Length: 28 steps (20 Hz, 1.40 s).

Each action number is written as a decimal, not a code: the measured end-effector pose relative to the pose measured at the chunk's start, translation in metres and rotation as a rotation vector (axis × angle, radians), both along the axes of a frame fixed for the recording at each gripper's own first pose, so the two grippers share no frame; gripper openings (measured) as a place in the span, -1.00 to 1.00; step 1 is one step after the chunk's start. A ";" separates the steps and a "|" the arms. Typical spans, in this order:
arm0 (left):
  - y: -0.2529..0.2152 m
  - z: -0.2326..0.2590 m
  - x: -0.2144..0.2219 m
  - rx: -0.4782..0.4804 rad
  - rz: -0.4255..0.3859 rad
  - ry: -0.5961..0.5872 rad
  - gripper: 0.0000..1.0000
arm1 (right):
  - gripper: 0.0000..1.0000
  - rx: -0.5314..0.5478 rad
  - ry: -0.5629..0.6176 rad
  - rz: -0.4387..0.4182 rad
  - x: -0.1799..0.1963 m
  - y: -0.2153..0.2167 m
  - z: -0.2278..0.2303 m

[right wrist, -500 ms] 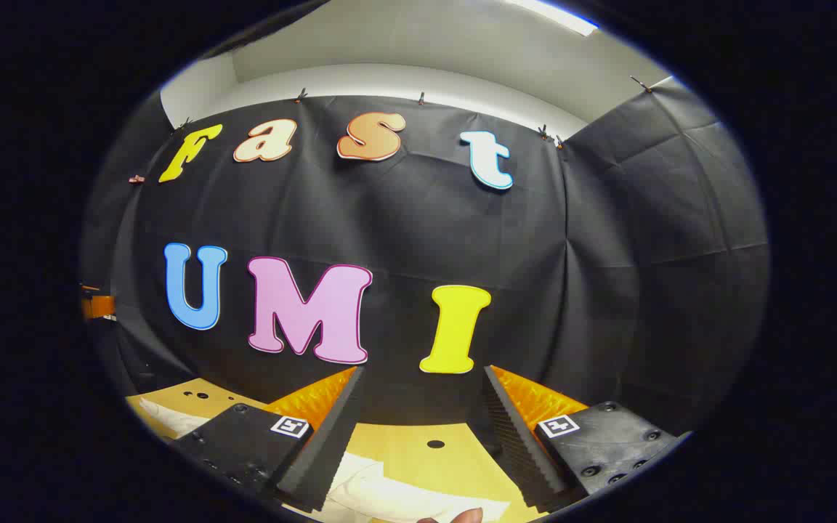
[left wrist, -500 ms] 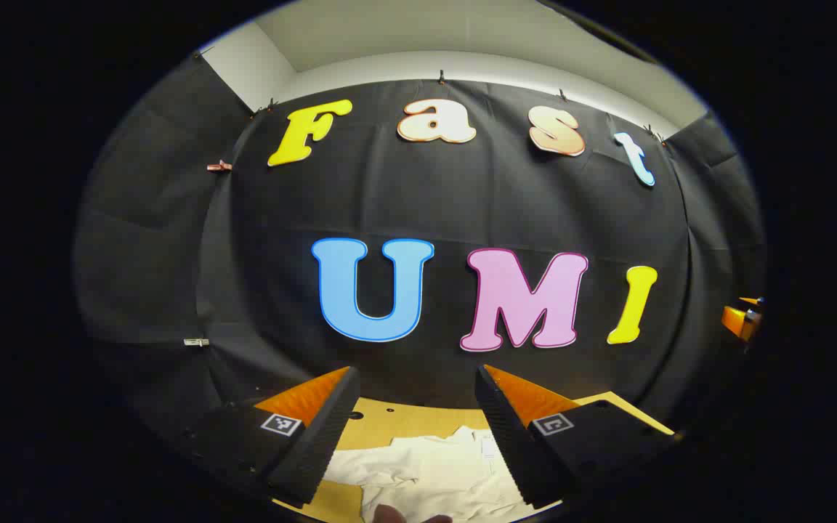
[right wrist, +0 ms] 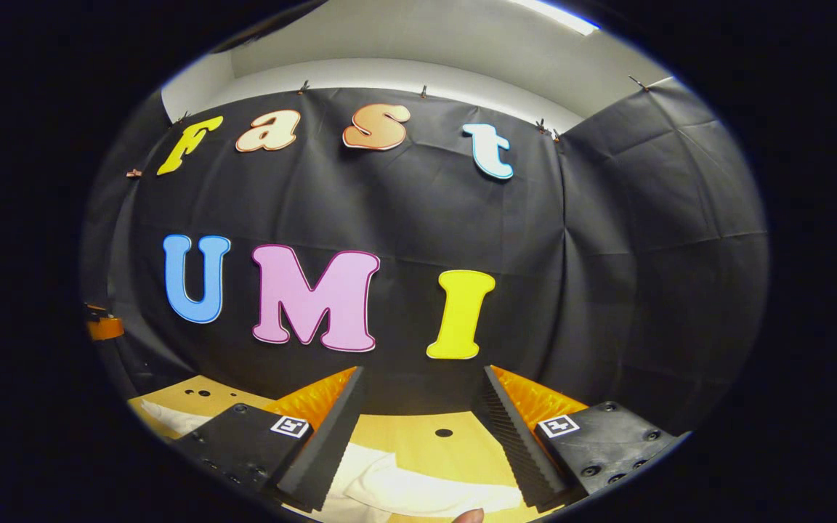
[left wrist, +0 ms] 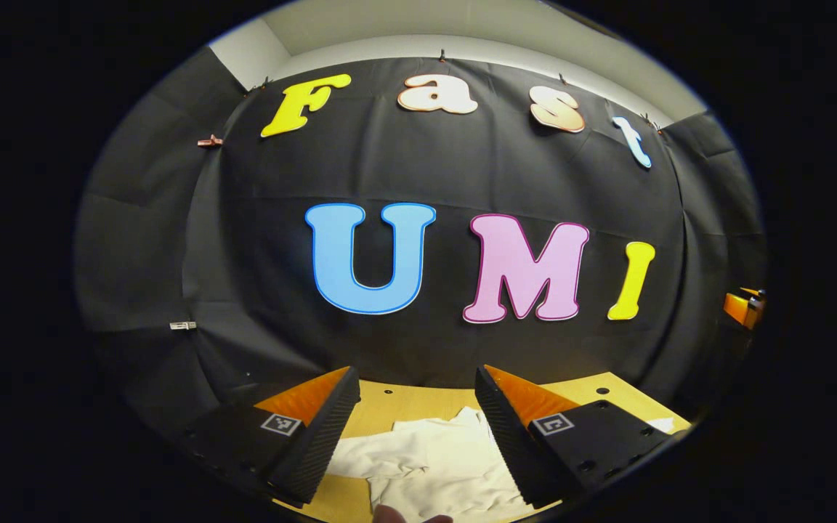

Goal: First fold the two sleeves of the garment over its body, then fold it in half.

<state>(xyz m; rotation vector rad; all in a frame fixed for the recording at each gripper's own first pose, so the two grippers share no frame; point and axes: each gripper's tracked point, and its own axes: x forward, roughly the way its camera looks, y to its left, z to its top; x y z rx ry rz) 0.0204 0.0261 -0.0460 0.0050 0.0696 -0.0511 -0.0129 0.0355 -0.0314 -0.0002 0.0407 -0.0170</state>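
Left gripper [left wrist: 413, 396]: its jaws are spread wide with nothing between them. It hangs above the tabletop [left wrist: 404, 403], tipped down a bit more than half a second ago, so more of the wood shows now.
Right gripper [right wrist: 418, 396]: its jaws are spread wide too and hold nothing. It has tipped down a little as well.
Garment [left wrist: 433, 461]: white and crumpled. It lies flat on the tabletop, near the near edge, under both grippers. Nothing touches it. It has not moved.
Garment in the right gripper view [right wrist: 418, 490]: a white fold lies below the jaws, and one more white bit lies off to the left.
Tabletop: light brown wood with small round holes near its far edge.
Folding: not started yet. The garment looks just as rumpled as before.
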 end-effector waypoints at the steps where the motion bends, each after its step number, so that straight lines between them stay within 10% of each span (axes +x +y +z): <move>1: 0.001 -0.001 0.001 0.004 -0.002 0.001 0.99 | 0.94 -0.009 0.013 0.006 -0.001 0.004 -0.006; 16: -0.003 -0.021 0.011 0.037 -0.028 0.027 0.98 | 0.94 -0.038 0.167 -0.044 0.004 -0.015 -0.072; 28: -0.029 -0.050 0.004 0.072 -0.042 0.119 0.99 | 0.95 0.010 0.621 -0.244 -0.011 -0.129 -0.285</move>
